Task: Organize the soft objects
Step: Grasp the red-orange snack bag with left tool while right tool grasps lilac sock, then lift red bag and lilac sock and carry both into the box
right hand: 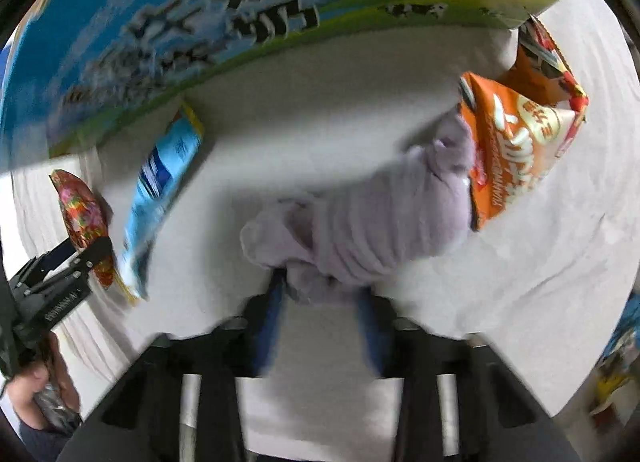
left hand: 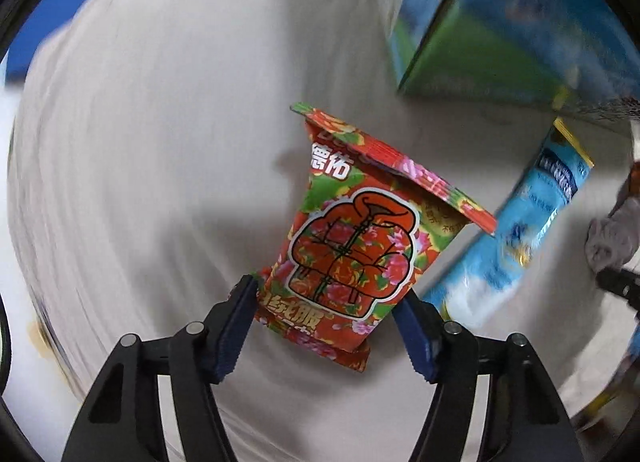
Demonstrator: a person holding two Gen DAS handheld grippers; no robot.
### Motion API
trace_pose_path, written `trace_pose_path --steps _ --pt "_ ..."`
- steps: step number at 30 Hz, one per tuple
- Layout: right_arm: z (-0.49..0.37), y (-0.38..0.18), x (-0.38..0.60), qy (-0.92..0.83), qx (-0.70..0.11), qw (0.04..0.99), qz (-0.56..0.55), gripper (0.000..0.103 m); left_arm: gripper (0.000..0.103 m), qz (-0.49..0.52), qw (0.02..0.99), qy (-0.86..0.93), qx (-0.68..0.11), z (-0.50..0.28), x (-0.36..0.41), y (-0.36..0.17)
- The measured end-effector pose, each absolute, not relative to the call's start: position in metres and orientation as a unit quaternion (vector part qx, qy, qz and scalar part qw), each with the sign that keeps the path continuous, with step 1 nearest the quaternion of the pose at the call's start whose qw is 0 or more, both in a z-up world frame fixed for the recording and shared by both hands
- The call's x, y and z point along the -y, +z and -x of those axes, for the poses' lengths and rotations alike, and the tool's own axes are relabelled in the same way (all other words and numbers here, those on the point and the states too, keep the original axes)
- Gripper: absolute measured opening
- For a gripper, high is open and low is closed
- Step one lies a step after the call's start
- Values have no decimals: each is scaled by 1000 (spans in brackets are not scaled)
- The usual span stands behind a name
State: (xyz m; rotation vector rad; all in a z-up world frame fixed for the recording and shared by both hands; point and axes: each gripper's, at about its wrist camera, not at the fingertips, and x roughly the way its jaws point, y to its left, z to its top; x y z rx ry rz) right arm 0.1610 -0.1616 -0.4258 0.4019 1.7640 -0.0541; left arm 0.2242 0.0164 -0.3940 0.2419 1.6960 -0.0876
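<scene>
My left gripper [left hand: 326, 302] is shut on a red flowered packet [left hand: 352, 238] and holds it above the white cloth [left hand: 160, 142]. The packet also shows at the left of the right wrist view [right hand: 84, 218], held in the left gripper [right hand: 86, 252]. My right gripper [right hand: 322, 294] is shut on a lilac soft cloth [right hand: 360, 222], which hangs forward from the blue pads. The lilac cloth shows at the right edge of the left wrist view [left hand: 612, 238]. An orange snack bag [right hand: 516, 150] lies just beyond the lilac cloth.
A large blue and green carton [right hand: 200, 34] stands at the back, also in the left wrist view [left hand: 500, 30]. A light blue packet [left hand: 516, 230] leans near it, also in the right wrist view [right hand: 160, 190]. More packets [right hand: 612, 374] lie at the right edge.
</scene>
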Motion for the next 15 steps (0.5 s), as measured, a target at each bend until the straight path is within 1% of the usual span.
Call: trace_pose_path --steps 3,6,8,9,11,13,14,15 --pt "-152 -425 163 -10 -774 614 -155 29 64 -58 643 -13 -764 -203 -19 -395" --pt "-147 -412 169 -7 -763 629 -152 31 64 -32 640 -1 -768 -195 -17 -394" --pt "-144 -405 176 -10 -751 638 -169 44 65 -32 642 5 -766 -195 -20 -393" --pt "-149 -405 178 -13 -746 641 -181 47 65 -33 645 4 -763 -186 -19 -396" --pt "-148 -396 190 -30 -732 650 -203 59 67 -30 644 5 -765 -181 -25 -401" --pt "-149 -395 193 -45 -725 651 -218 61 70 -25 646 6 -763 -184 -33 -401" --pt "-152 -397 195 -49 -721 650 -234 62 71 -23 646 6 -763 -197 -40 -407" --pt "-158 -403 202 -46 -722 648 -241 62 71 -23 645 6 -764 -198 -40 -410"
